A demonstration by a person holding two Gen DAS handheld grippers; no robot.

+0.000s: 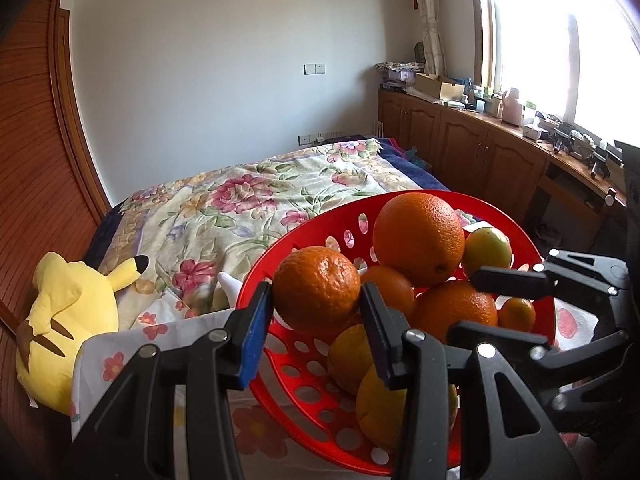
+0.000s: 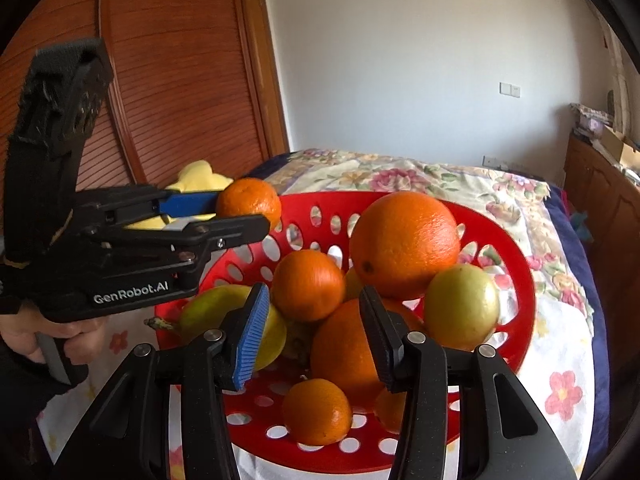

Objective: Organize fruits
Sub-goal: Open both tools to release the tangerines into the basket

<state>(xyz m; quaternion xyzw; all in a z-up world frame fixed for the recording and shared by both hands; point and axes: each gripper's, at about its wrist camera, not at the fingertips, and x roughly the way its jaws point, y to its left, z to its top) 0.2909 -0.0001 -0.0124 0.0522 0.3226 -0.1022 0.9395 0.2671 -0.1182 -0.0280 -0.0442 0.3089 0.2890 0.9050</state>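
Observation:
A red perforated basket sits on a floral cloth and holds several oranges, mandarins and yellow-green fruits. My left gripper is shut on a mandarin and holds it above the basket's left rim; it also shows in the right wrist view, where the mandarin sits between its fingers. A large orange tops the pile. My right gripper is open and empty, above the basket's near side, with a mandarin beyond its fingertips. It shows in the left wrist view at the basket's right.
A pear lies at the basket's left edge. A yellow plush toy lies left of the basket by the wooden sliding door. A bed with a floral cover stretches behind. Wooden cabinets run under the window at right.

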